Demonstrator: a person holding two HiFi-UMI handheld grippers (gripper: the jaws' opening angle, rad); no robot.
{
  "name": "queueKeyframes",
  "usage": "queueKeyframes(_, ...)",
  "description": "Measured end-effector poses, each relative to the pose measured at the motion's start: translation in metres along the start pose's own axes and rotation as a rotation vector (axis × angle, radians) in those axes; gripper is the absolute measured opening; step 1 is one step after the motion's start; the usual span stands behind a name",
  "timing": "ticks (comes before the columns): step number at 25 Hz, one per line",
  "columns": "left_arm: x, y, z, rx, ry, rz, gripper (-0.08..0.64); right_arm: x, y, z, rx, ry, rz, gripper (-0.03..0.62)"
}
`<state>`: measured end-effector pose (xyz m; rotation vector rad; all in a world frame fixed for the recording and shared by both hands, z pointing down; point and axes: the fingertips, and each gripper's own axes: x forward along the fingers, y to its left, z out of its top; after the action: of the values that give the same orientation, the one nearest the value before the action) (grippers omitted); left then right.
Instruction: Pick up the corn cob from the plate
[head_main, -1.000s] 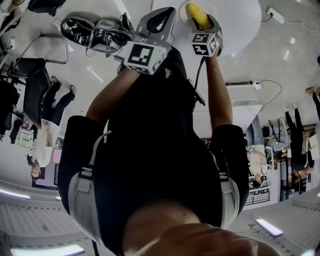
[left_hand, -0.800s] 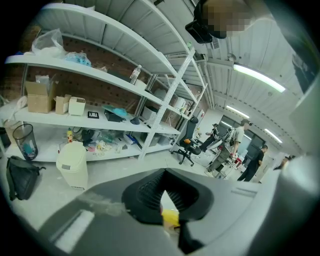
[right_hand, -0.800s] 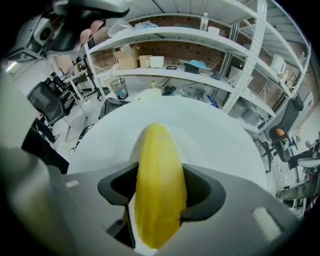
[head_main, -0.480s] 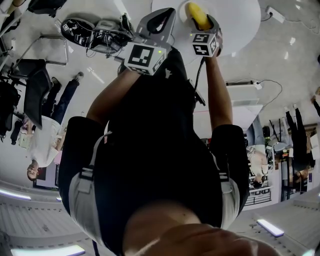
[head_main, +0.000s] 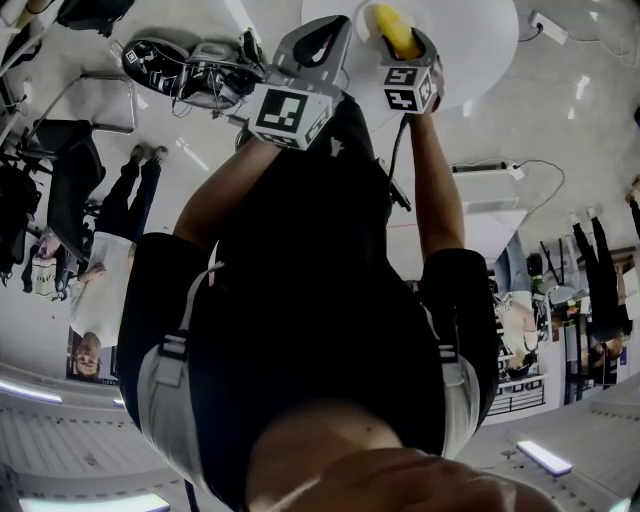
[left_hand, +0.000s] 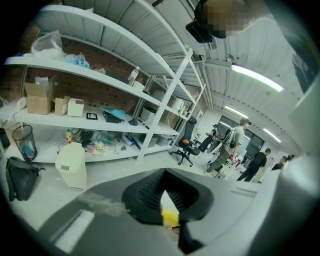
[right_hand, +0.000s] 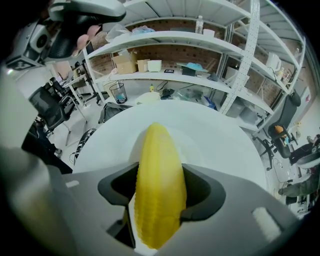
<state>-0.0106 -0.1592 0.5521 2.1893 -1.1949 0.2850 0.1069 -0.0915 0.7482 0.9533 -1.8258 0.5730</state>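
The yellow corn cob (right_hand: 159, 185) stands lengthwise between the jaws of my right gripper (right_hand: 159, 197), which is shut on it. Its tip points away over the round white table (right_hand: 220, 135), where a white plate (right_hand: 192, 142) shows faintly behind it. In the head view the corn cob (head_main: 395, 30) pokes out of the right gripper (head_main: 402, 45) above the table (head_main: 470, 50). My left gripper (head_main: 318, 45) is held beside it at the left. The left gripper (left_hand: 169, 209) has its pads together with nothing gripped; a bit of yellow shows through the small gap.
White shelving (left_hand: 100, 80) with boxes and clutter stands behind, with a white bin (left_hand: 71, 167) on the floor. Office chairs (left_hand: 186, 145) and several people (left_hand: 235, 145) are further off. A black bag (head_main: 160, 60) lies left of the table, and a person (head_main: 110, 260) walks by.
Both grippers and the corn cob have stayed almost still. The person at the left of the head view has walked on along the floor.
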Motion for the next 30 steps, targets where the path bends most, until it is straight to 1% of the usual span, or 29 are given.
queueKeyframes(5,-0.002,-0.007,0.000,-0.002,-0.005,-0.011,0.006,-0.006,-0.003,-0.001,0.022,-0.017,-0.008,0.262)
queueKeyframes(15,-0.016,-0.024,0.006,0.017,-0.042,-0.018,0.006,-0.025,-0.001,0.001,0.055,-0.059,-0.021,0.262)
queueKeyframes(20,-0.022,-0.029,0.009,0.021,-0.053,-0.020,0.006,-0.032,0.000,0.002,0.089,-0.077,-0.020,0.262)
queueKeyframes(26,-0.028,-0.034,0.008,0.023,-0.064,-0.020,0.006,-0.041,0.001,0.005,0.089,-0.093,-0.024,0.261)
queueKeyframes(30,-0.031,-0.040,0.009,0.029,-0.072,-0.021,0.006,-0.048,0.000,0.005,0.119,-0.110,-0.021,0.261)
